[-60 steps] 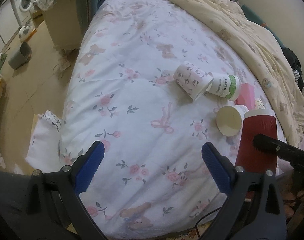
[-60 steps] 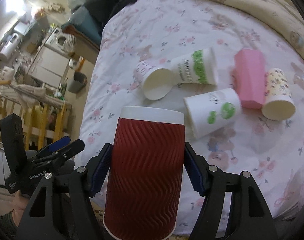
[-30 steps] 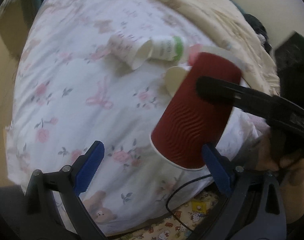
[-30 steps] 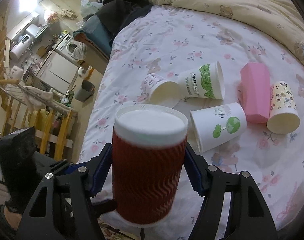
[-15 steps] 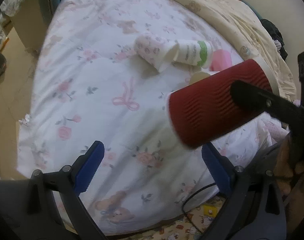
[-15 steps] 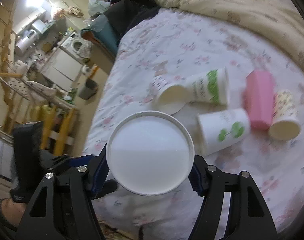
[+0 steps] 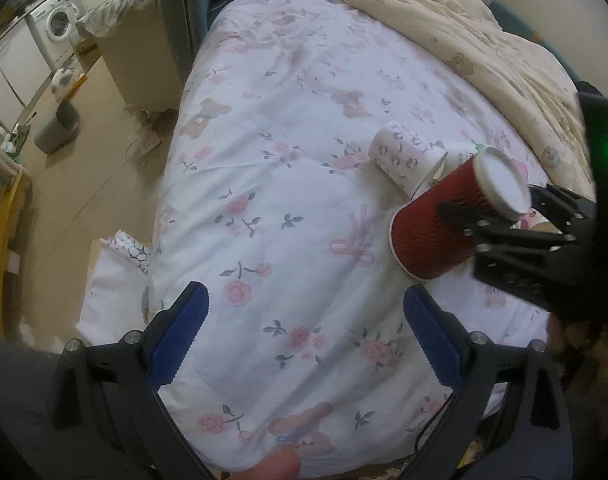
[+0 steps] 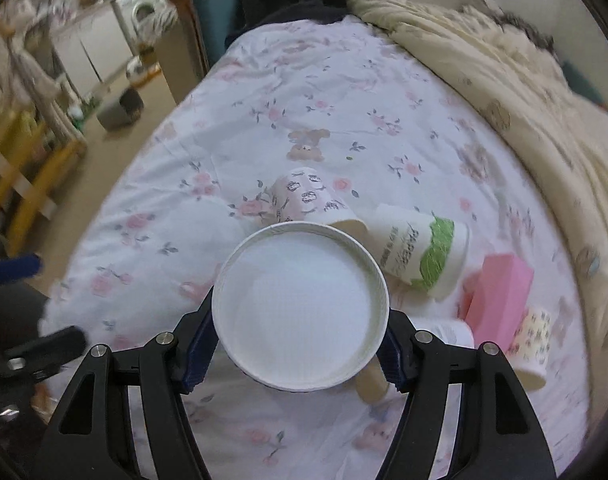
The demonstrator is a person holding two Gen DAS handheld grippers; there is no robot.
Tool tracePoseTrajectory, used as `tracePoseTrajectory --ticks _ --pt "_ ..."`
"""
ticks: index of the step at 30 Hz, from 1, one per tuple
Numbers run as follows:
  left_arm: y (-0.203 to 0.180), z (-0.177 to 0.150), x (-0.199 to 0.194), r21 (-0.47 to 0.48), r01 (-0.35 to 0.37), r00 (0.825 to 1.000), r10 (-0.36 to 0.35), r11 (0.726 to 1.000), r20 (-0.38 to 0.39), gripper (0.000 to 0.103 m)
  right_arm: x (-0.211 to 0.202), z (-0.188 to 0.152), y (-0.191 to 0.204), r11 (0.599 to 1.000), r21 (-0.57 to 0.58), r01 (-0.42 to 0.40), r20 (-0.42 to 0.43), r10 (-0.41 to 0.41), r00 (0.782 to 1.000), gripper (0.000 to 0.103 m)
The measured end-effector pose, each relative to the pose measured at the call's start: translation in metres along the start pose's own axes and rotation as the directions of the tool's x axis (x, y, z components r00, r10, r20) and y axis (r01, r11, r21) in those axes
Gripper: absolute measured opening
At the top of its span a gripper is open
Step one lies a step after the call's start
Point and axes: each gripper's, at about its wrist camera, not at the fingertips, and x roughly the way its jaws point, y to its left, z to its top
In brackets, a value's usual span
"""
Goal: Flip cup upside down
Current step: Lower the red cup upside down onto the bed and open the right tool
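My right gripper [image 8: 300,344] is shut on a red ribbed paper cup [image 7: 443,224]. In the left wrist view the cup is tilted, its white base up toward the right and its mouth down toward the bed. In the right wrist view only the cup's white round base [image 8: 300,308] shows, between the blue pads. It hangs just above the floral sheet [image 7: 288,184]. My left gripper [image 7: 304,340] is open and empty over the near part of the bed, left of the cup.
Several other cups lie on their sides behind the red cup: a patterned one [image 8: 304,200], a white and green one [image 8: 419,256], a pink one [image 8: 495,300] and a floral one [image 8: 531,340]. A beige duvet [image 7: 463,32] covers the bed's right side. The floor drops off at left.
The right gripper has turned the red cup over, from upright through sideways to mouth-down, and lowered it toward the sheet. The left gripper has stayed open.
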Motion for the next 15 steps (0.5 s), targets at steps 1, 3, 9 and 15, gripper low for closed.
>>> tracePoseTrajectory --ticks 1,3,9,15 --pt "0.0 0.001 0.0 0.001 -0.002 1.0 0.002 1.0 0.001 0.097 0.002 0.0 0.003 1.0 -0.01 0.01 -0.002 -0.01 1.0 0.07" --pt "0.001 0.0 -0.001 -0.002 -0.002 1.0 0.002 1.0 0.0 0.097 0.007 -0.001 0.007 0.999 -0.026 0.027 -0.003 -0.027 1.0 0.071" --pt "0.0 0.001 -0.001 -0.004 0.014 1.0 -0.014 1.0 -0.01 0.097 0.013 0.001 0.008 0.999 -0.024 0.031 -0.042 -0.032 0.999 0.079" --pt "0.0 0.0 -0.003 0.005 0.008 1.0 -0.008 1.0 0.004 0.099 -0.001 -0.003 0.003 0.999 0.038 0.022 -0.009 -0.022 1.0 0.096"
